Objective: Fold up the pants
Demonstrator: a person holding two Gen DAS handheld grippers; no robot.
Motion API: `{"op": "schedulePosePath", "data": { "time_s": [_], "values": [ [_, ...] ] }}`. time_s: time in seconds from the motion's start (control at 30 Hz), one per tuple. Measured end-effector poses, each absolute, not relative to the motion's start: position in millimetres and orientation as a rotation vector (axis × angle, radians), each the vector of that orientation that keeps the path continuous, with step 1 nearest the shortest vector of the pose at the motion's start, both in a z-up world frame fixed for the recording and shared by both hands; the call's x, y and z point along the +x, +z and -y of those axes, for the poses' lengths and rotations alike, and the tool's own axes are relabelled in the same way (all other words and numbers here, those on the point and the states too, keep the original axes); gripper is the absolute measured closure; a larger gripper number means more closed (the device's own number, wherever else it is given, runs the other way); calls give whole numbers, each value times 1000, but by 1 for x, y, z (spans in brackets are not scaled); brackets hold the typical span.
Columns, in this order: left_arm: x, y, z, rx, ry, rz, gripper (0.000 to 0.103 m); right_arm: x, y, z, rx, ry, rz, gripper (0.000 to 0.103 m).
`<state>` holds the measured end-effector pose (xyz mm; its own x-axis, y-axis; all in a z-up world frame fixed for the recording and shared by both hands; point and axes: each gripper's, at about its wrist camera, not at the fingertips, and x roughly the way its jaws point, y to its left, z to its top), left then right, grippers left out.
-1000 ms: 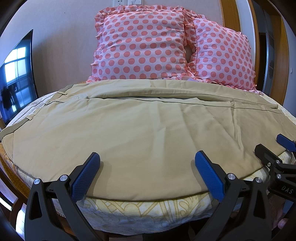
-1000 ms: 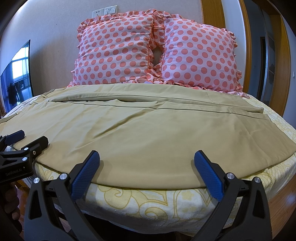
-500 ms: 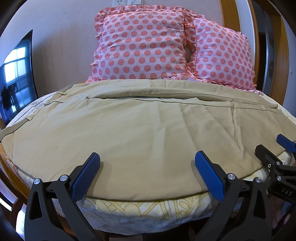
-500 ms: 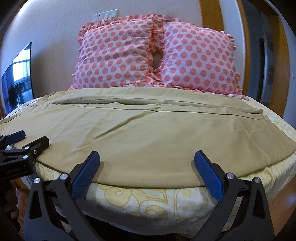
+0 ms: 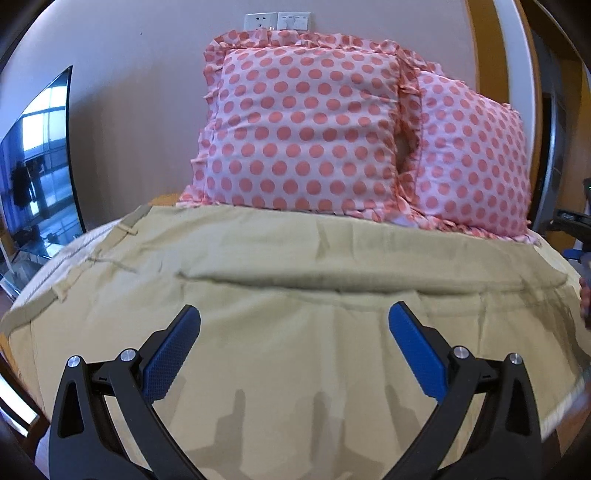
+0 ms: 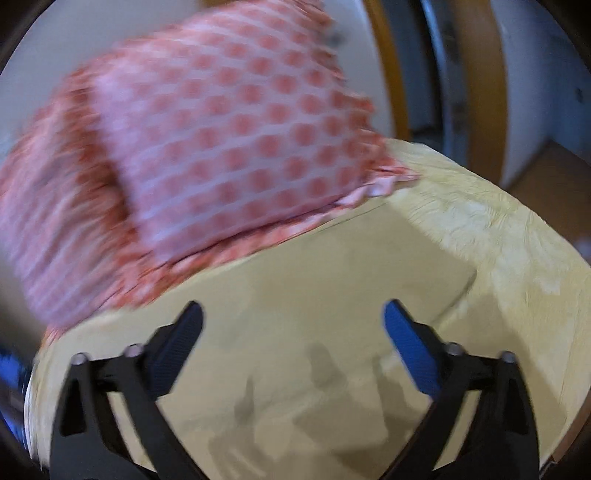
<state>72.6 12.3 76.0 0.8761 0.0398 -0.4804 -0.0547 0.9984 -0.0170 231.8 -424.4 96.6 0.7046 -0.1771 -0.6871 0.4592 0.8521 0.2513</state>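
1. Both grippers have moved forward over the bed since a second ago; the right view is now blurred.
2. Left gripper (image 5: 293, 345) and right gripper (image 6: 293, 341): fingers spread, holding nothing.
3. Pants (image 5: 295, 288) lie flat beneath and ahead of the fingertips, before the pillows (image 5: 306, 125).
4. Soft, light, limp cloth probably; pinch a hem or waistband edge.

No legible text in either view.
Left wrist view: wall outlet plates (image 5: 277, 21), polka-dot pillows (image 5: 303, 133) and tan pants (image 5: 295, 295) carry no readable marks. Right wrist view is motion-blurred; nothing can be read there.
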Motion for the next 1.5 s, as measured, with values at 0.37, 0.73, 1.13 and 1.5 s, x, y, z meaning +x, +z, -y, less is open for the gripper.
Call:
{"op": "schedulePosePath", "data": {
  "time_s": [0.37,0.73,1.13,1.5],
  "values": [
    [117,58,-17,-71,-28,-600,1,361,38,531,587,-684,-854,58],
    [126,49,-30,-165,-69,-662,1,378,15,538,412,-747,-854,92],
    [118,50,-48,-280,-82,-612,1,149,67,506,761,-319,-384,100],
    [88,91,-70,-249,-29,-504,1,38,21,461,996,-277,-488,70]
  ]
}}
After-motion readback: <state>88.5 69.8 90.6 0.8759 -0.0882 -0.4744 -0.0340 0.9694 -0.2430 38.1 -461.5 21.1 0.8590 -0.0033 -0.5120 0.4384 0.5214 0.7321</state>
